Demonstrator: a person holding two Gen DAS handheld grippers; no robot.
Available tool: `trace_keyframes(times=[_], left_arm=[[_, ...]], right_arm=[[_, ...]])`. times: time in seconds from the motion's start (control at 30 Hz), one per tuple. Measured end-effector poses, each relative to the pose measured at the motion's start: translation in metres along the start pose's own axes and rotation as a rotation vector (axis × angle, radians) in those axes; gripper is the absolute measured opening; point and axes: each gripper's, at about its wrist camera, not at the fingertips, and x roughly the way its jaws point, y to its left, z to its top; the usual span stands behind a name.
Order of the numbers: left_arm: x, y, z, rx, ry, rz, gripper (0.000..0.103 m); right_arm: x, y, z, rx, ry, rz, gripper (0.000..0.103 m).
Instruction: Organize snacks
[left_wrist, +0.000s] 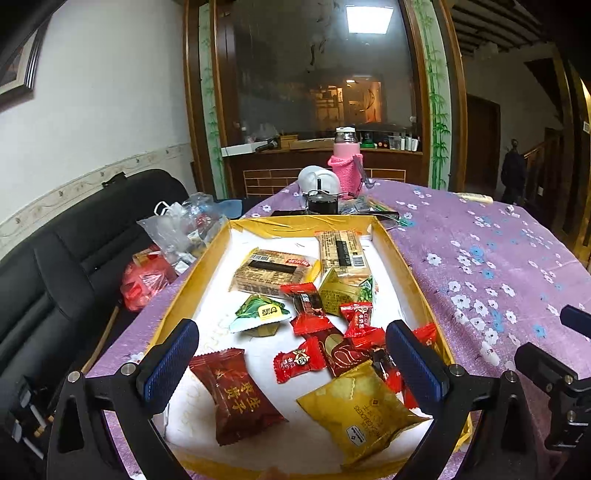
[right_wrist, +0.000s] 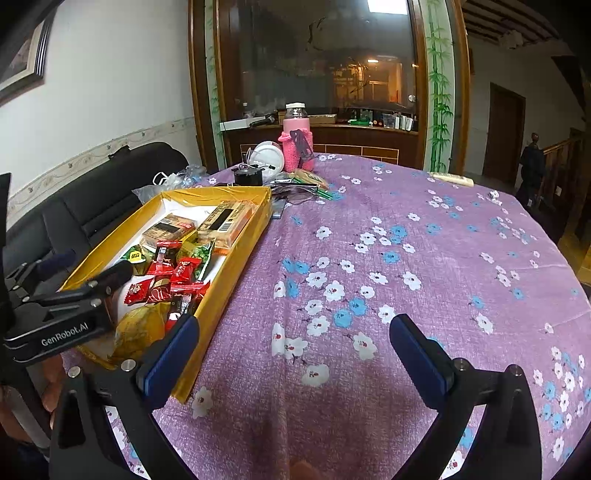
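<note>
A yellow box (left_wrist: 406, 266) with a white lining sits on the purple flowered tablecloth and holds many wrapped snacks. Among them are a dark red packet (left_wrist: 236, 395), a yellow cracker bag (left_wrist: 362, 410), small red candies (left_wrist: 299, 360), a green packet (left_wrist: 258, 314) and two tan biscuit packs (left_wrist: 273, 271). My left gripper (left_wrist: 291, 363) hangs open and empty over the near end of the box. My right gripper (right_wrist: 291, 354) is open and empty over bare cloth, right of the box (right_wrist: 236, 254). The left gripper (right_wrist: 74, 295) also shows in the right wrist view.
At the table's far side stand a pink knit-sleeved bottle (left_wrist: 347, 162), a white bowl (left_wrist: 319, 179), a small black pot (left_wrist: 322, 203) and green wrappers. Plastic bags (left_wrist: 177, 229) and a red bag (left_wrist: 147, 277) lie left of the box by a black sofa (left_wrist: 74, 258).
</note>
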Motion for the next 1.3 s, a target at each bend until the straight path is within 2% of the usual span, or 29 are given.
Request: trace_keyframes(times=[0.07,0.13,0.2,0.3,0.47,0.8,1.3], left_arm=[[-0.004,-0.001,-0.002,-0.003,-0.013,0.019,0.102],[-0.009,-0.007,-0.006,0.021,-0.049,0.083,0.102],[-0.010,-0.013,-0.008,0.051,-0.035,0.101,0.102],[-0.010,-0.022,-0.013,0.083,-0.007,0.104,0.102],[-0.008,-0.027,-0.017,0.058,0.033,0.056,0.102],[-0.011,-0.045,-0.014,0.093,0.020,0.109,0.102],[-0.010,-0.046,-0.013,0.095,0.024,0.134,0.102]], right_arm=[[-0.002,-0.004,-0.002,0.017,0.006,-0.003,0.103],[-0.004,-0.009,-0.003,0.039,0.006,0.002,0.103],[-0.007,-0.013,-0.005,0.061,-0.005,0.011,0.103],[-0.011,-0.017,-0.006,0.077,-0.016,0.010,0.103],[-0.011,-0.018,-0.011,0.072,0.024,-0.003,0.103],[-0.014,-0.032,-0.017,0.126,0.033,-0.009,0.103],[-0.023,-0.037,-0.019,0.135,0.008,-0.019,0.103]])
